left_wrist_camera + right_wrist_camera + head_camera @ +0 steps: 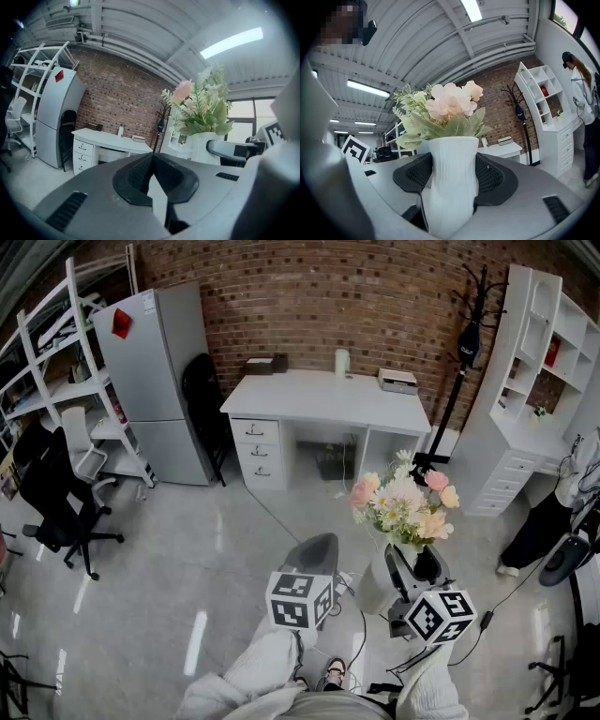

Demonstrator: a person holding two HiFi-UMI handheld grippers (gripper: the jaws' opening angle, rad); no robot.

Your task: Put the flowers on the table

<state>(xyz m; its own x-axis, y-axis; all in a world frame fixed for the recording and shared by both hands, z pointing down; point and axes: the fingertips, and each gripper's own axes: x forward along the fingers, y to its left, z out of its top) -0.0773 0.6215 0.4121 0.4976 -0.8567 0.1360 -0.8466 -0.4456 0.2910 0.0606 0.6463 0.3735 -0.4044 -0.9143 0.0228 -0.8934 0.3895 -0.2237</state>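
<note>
Carrying step: flowers point(405, 504) held in the air, not yet at the worktop point(319, 395).
Right hand-held gripper point(412, 565) is clamped on the white vase point(452, 183), a pad pressing each side of its body, vase upright and the bouquet above the jaws. Left hand-held gripper point(152, 155) is closed with its tips together and nothing between them, just beside the vase. The white worktop stands well apart, across the floor against the brick wall, with a few small items near its back edge. Next move probably: walk over, keep the vase upright, set it down on a bare part of the top, then release.
</note>
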